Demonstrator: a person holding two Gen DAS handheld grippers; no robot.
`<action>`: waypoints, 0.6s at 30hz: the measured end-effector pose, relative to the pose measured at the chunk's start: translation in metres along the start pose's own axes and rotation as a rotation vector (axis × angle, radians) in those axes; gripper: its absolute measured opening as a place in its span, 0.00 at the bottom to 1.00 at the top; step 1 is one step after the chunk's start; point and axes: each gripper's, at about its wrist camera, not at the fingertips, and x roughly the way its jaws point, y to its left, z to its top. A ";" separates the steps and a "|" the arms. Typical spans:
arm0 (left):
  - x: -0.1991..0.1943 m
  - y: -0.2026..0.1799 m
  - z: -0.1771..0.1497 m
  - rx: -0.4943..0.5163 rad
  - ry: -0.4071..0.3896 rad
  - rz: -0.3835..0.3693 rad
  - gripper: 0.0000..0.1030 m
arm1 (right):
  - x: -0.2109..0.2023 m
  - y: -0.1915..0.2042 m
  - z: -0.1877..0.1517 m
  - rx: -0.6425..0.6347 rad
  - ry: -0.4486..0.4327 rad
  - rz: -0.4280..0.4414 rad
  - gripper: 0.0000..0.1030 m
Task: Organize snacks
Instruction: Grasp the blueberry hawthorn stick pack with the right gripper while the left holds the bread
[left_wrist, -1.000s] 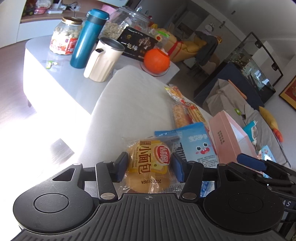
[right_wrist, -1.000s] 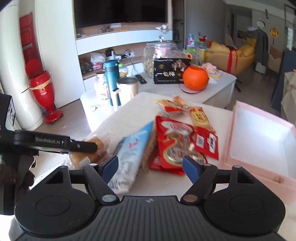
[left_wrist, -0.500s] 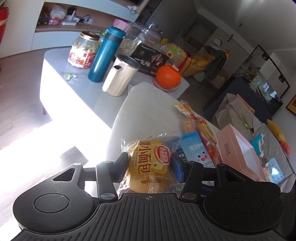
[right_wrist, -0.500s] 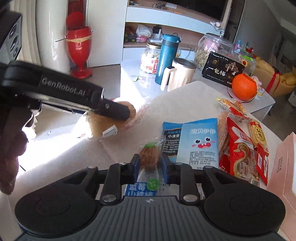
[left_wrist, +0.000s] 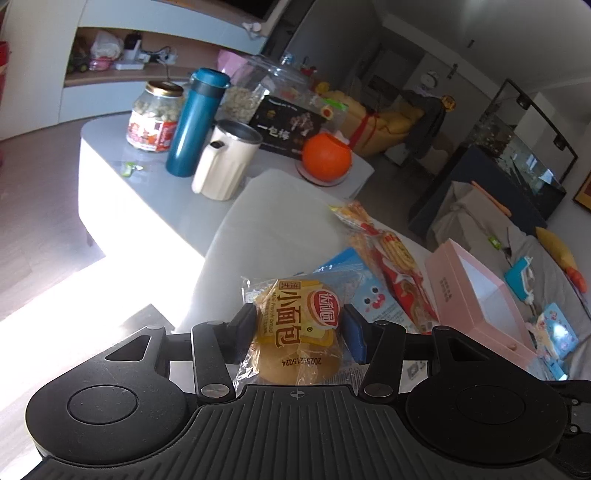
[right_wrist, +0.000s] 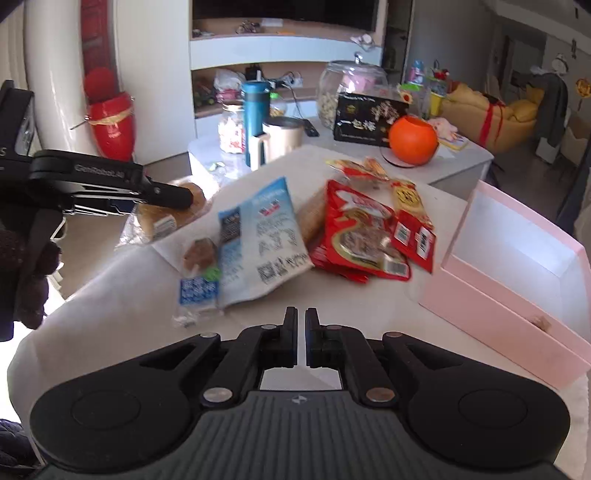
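Observation:
My left gripper is shut on a clear-wrapped small bread packet and holds it above the pale table's left end. The right wrist view shows that gripper at the left, with the bread in it. My right gripper is shut with nothing between its fingers, close over the near table. Ahead of it lie a small brown wrapped snack, a light blue packet and a red packet. An open pink box stands to the right.
A lower grey table behind holds a teal flask, a cream mug, a nut jar, a black box and an orange ball. Long snack packets lie beyond the blue packet. A person's dark-gloved hand grips the left tool.
My right gripper went from open to shut on the small brown snack, then drew back without it; the snack now lies on the table. The left gripper rose slightly with the bread.

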 end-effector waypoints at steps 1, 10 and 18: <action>-0.004 0.005 0.001 -0.003 -0.006 0.014 0.54 | 0.005 0.011 0.007 -0.024 -0.012 0.025 0.05; -0.026 0.039 0.005 -0.062 -0.034 0.080 0.54 | 0.097 0.080 0.047 -0.089 0.036 0.121 0.40; -0.023 0.014 -0.006 -0.001 0.015 -0.011 0.54 | 0.073 0.046 0.029 0.063 0.099 0.195 0.34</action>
